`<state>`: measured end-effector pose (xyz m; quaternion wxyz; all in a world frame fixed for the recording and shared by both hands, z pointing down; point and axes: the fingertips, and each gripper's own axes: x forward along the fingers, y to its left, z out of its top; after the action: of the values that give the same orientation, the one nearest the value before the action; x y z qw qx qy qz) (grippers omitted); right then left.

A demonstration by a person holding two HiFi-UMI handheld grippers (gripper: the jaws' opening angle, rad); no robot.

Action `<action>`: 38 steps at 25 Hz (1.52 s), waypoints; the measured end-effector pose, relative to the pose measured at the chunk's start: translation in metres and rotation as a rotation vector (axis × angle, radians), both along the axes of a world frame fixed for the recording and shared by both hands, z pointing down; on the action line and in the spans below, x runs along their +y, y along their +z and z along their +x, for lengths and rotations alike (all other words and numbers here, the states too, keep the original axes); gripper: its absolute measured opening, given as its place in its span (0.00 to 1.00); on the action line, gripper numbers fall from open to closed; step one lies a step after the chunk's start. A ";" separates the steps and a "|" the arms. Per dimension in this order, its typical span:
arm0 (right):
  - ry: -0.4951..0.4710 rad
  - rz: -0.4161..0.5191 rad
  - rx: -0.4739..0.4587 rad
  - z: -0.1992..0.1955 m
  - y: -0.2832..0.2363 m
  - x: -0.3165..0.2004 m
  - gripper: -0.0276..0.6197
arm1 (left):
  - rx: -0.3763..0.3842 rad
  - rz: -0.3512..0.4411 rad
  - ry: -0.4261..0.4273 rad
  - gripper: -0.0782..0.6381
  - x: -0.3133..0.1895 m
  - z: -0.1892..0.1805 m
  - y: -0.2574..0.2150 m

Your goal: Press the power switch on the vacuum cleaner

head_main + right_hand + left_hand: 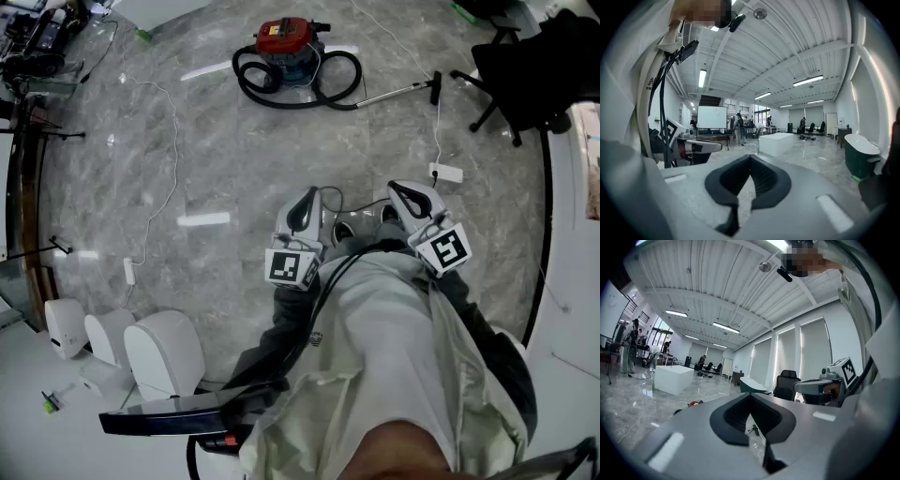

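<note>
The vacuum cleaner (286, 47), a blue drum with a red top, stands far off on the marble floor. Its black hose (298, 92) loops around it and its wand (398, 92) lies out to the right. Both grippers are held close against the person's body, well short of the vacuum. My left gripper (307, 197) and right gripper (397, 189) point forward, each shut with nothing between the jaws. A small red shape low on the floor in the left gripper view is probably the vacuum cleaner (695, 403). My right gripper (750, 157) faces a room with a white block.
A white power strip (446, 172) and its cable lie just ahead on the right. A black office chair (525, 66) stands at the far right beside a curved white counter (572, 234). White rounded pods (159, 352) sit at the lower left. A thin white cable (173, 178) crosses the floor.
</note>
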<state>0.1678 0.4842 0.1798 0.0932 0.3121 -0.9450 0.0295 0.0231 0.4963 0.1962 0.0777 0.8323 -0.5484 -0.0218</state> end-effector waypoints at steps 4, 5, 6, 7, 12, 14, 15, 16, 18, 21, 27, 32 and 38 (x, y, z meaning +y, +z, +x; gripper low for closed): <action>-0.025 0.010 -0.003 -0.014 0.000 0.012 0.04 | -0.001 0.001 -0.008 0.11 0.012 -0.008 0.001; -0.034 0.012 -0.004 -0.020 0.000 0.013 0.04 | -0.004 0.001 -0.016 0.11 0.014 -0.012 0.000; -0.044 0.012 -0.006 -0.025 -0.001 0.014 0.04 | -0.007 0.001 -0.024 0.11 0.015 -0.016 0.000; -0.054 0.010 -0.009 -0.031 -0.001 0.015 0.04 | -0.009 0.001 -0.032 0.11 0.016 -0.020 0.000; -0.098 0.006 -0.043 -0.055 -0.002 0.004 0.04 | -0.006 0.002 -0.075 0.11 0.017 -0.039 -0.002; -0.119 0.012 -0.040 -0.064 0.000 -0.003 0.04 | -0.005 -0.001 -0.093 0.11 0.017 -0.046 0.000; -0.127 0.011 -0.038 -0.068 0.001 -0.008 0.04 | -0.003 -0.004 -0.103 0.11 0.016 -0.050 0.002; -0.131 0.006 -0.038 -0.073 0.003 -0.013 0.04 | 0.001 -0.008 -0.117 0.11 0.015 -0.054 0.003; -0.138 -0.011 -0.045 -0.081 0.008 -0.025 0.04 | 0.010 -0.018 -0.147 0.11 0.010 -0.063 0.007; -0.160 -0.041 -0.040 -0.096 0.018 -0.048 0.04 | 0.014 -0.035 -0.182 0.11 -0.001 -0.076 0.014; -0.210 -0.115 -0.049 -0.135 0.046 -0.132 0.04 | 0.005 -0.097 -0.248 0.11 -0.066 -0.109 0.035; -0.234 -0.147 -0.053 -0.162 0.052 -0.228 0.04 | -0.021 -0.141 -0.261 0.11 -0.160 -0.134 0.037; -0.227 -0.189 -0.048 -0.168 0.048 -0.354 0.04 | -0.044 -0.140 -0.230 0.11 -0.283 -0.138 0.019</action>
<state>0.0002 0.1305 0.2275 0.1024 0.1921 -0.9692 0.1150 -0.1153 0.2134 0.2154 0.1204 0.7566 -0.6421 0.0261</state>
